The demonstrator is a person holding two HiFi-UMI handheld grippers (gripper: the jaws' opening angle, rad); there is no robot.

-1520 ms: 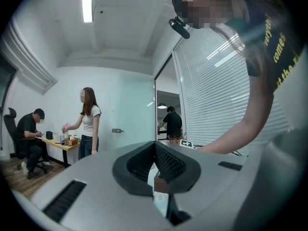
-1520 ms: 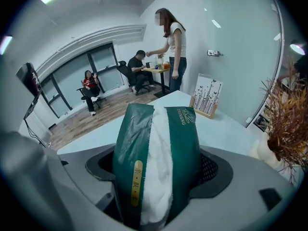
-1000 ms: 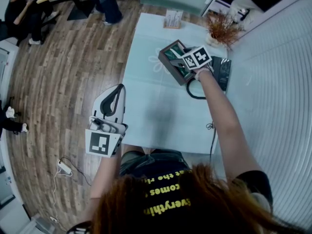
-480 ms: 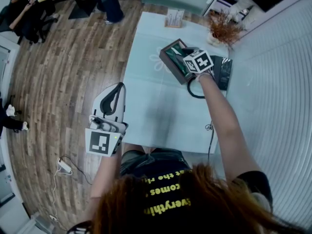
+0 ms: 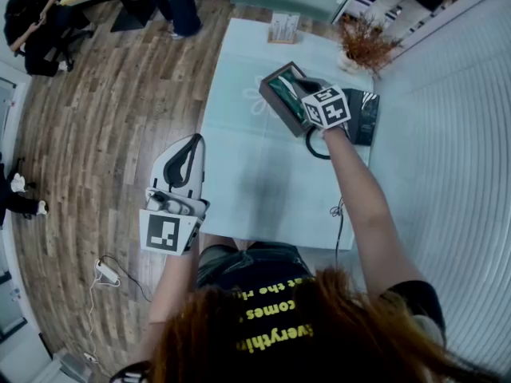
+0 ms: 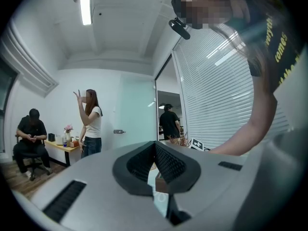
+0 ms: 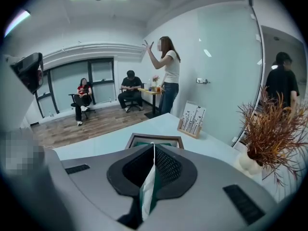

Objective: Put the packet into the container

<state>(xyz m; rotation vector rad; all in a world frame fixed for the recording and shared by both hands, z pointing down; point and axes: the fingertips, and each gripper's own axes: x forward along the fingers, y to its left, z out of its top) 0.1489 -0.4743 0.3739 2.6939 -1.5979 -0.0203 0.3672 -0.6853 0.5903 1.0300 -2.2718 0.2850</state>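
The right claw (image 7: 154,148) has drawn slightly nearer since the earlier frame, and its jaws have just been closing. They now pinch the green-and-white packet (image 7: 147,190) over the brown container (image 5: 272,96), at the far right of the counter (image 5: 255,182). The left claw (image 5: 192,145), jaws together and empty, hangs beside the counter's near left edge.

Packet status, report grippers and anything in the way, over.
Right gripper shut on thin green-and-white packet. Left gripper shut, empty, held aside. Brown open-topped box just ahead, nothing blocking.
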